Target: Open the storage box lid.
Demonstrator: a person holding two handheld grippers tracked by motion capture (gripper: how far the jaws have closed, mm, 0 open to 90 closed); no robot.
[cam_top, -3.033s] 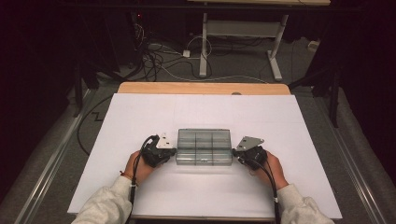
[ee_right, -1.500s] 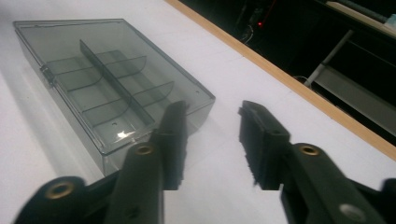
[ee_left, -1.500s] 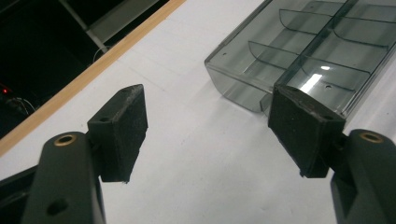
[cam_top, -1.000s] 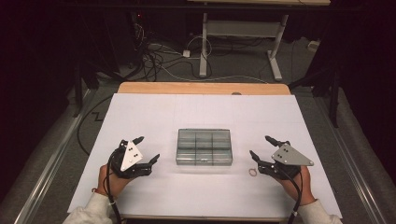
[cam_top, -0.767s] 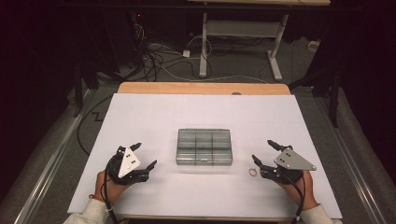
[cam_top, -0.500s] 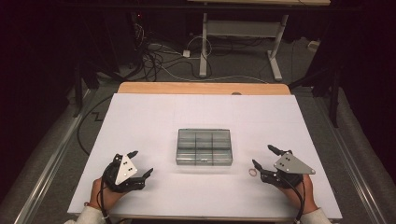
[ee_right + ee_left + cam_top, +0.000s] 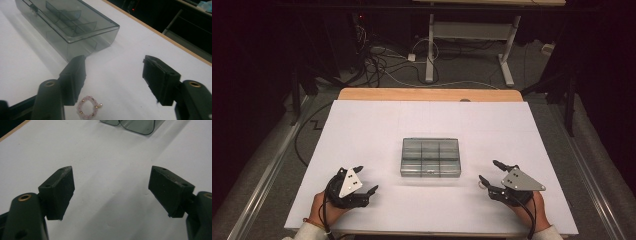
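Bracelet (image 7: 89,107) lies by right claw (image 7: 113,78), near box (image 7: 67,25) edge.

bare white table (image 7: 432,120) lies open all around the closed grey compartment box (image 7: 430,157), the one bulky obstacle, at mid-table. a small bead bracelet (image 7: 89,107) lies low near the box's right end, beside the right gripper (image 7: 495,173).

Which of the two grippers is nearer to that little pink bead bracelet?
The right gripper: the bracelet lies on the white table just under its open jaws. The left gripper sits beyond the compartment box, at the table's opposite side.
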